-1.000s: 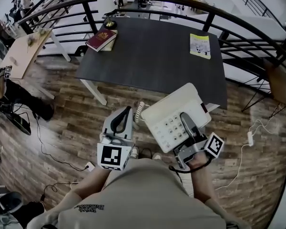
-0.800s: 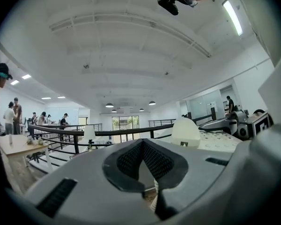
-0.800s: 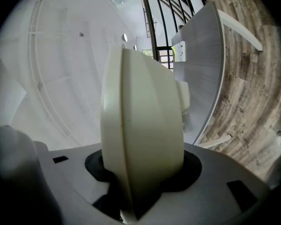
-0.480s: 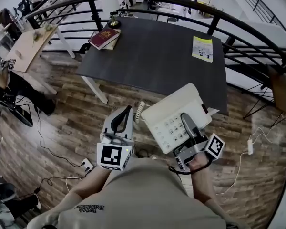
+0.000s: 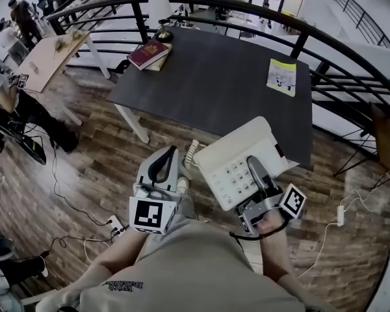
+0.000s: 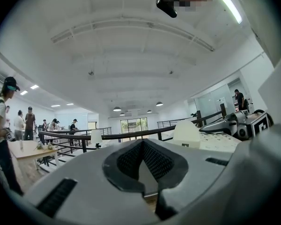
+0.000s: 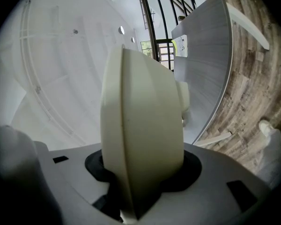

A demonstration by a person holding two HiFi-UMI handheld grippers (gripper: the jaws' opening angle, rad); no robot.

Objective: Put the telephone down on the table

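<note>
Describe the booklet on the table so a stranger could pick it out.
Find the dark table on the wood floor. Near its right edge, on the far side, lies a thin booklet, alone. It is yellow-green and white, unlike the maroon book at the far left corner.

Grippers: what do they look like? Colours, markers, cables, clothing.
Both the left gripper and right gripper have light grey moulded bodies with black textured pads. Each carries a cube with black-and-white square markers: left cube, right cube. A thin black cable loops by the right one. The person wears a khaki shirt with dark print.
</note>
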